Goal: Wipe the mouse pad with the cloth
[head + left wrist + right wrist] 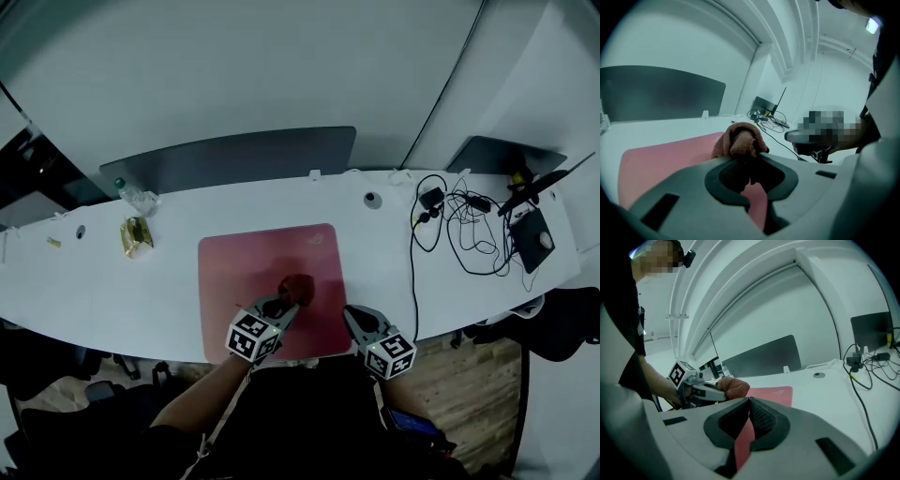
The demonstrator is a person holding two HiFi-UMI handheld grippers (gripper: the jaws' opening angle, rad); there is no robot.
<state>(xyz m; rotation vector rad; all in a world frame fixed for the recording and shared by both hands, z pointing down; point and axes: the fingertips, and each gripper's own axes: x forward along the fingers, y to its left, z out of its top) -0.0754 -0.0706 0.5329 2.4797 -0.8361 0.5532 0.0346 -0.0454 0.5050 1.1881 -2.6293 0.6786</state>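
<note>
Head view shows a long white desk [94,291] across the middle of the frame, with a red mouse pad [244,272] lying on it in the centre. A bundle of black cables [464,230] lies on the desk at the right side. The left gripper [286,302] is over the lower part of the pad, and its jaws are clamped on a brown cloth [298,287], right of the pad's centre. The right gripper [351,315] is at the pad's lower right corner, its jaws pressed together with nothing between them.
</note>
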